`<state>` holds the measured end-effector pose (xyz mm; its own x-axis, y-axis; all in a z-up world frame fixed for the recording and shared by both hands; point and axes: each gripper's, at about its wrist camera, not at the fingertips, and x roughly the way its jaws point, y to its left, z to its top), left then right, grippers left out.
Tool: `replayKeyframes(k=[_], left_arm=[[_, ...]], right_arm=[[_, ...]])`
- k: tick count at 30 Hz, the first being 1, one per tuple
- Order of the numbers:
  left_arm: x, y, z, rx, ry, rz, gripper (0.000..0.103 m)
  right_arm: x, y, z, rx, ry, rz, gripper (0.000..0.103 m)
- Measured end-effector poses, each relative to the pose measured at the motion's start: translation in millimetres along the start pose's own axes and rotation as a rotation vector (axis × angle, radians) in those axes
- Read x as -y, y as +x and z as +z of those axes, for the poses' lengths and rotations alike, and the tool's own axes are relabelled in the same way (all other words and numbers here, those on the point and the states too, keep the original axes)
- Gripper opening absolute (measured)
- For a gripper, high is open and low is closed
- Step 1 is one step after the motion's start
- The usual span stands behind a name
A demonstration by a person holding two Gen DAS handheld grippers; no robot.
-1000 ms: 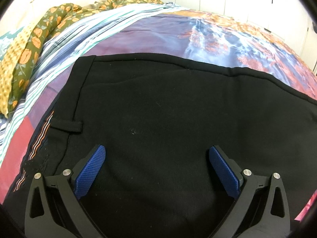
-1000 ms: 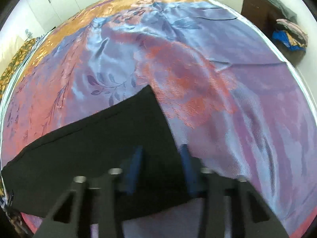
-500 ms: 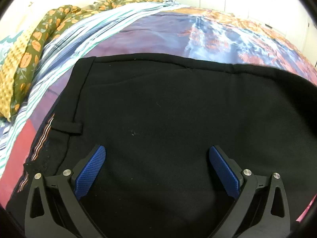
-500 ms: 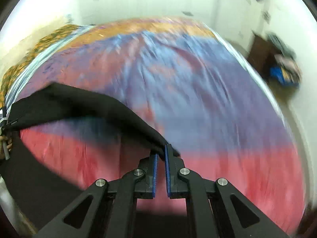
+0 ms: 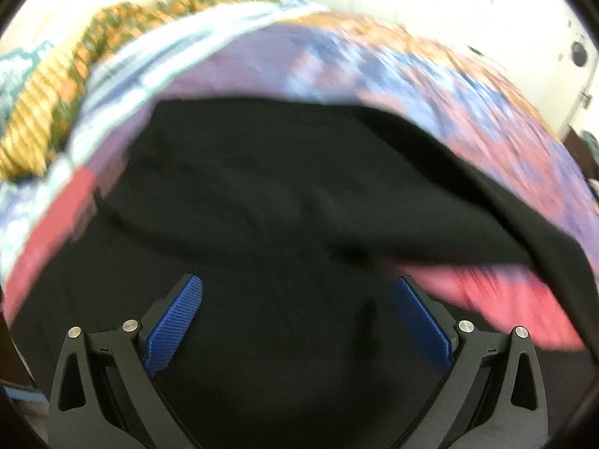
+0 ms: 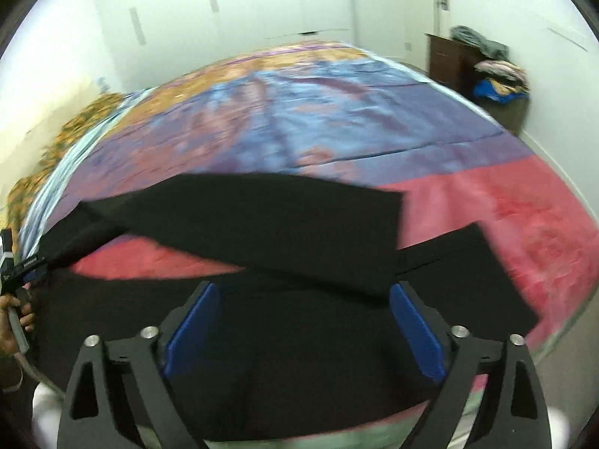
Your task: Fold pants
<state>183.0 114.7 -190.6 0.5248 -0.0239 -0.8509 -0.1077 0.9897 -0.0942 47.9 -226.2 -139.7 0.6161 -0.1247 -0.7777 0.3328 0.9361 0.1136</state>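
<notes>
Both grippers released: left gripper (image 5: 299, 321) and right gripper (image 6: 303, 325) hover jaws wide over black pants (image 6: 262, 224), lying on the bedspread (image 6: 337, 112), 1 leg crossing the other.

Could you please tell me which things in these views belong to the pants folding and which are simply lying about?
Belongs to the job:
- black pants, one leg laid across the other
- left hand-held gripper, open
- right hand-held gripper, open
- bedspread, the folding surface

Just lying about:
- floral cloth by the wall
- dark cabinet
- clothes pile beside it
</notes>
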Motion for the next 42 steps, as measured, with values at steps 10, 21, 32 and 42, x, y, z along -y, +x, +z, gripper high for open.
replayKeyframes(k=[10,21,32,42], left_arm=[[23.7,18.6,-45.4,-0.063,0.037,0.03,0.103],[25.9,19.4,-51.9,-0.033,0.06,0.04,0.103],[28.1,19.4,-53.7,-0.025,0.078,0.054,0.103],[28.7,18.2,-57.5,0.002,0.088,0.056,0.103]], right_arm=[[-60.3,59.7,-51.1,-0.124,-0.21,-0.057,0.103],[-53.1,58.7,-58.1,-0.086,-0.158,-0.014,0.103],[-53.6,57.1,-65.8,-0.026,-0.2,-0.013,0.103],[-20.8,12.7,-44.6,0.094,-0.021,0.189,0.103]])
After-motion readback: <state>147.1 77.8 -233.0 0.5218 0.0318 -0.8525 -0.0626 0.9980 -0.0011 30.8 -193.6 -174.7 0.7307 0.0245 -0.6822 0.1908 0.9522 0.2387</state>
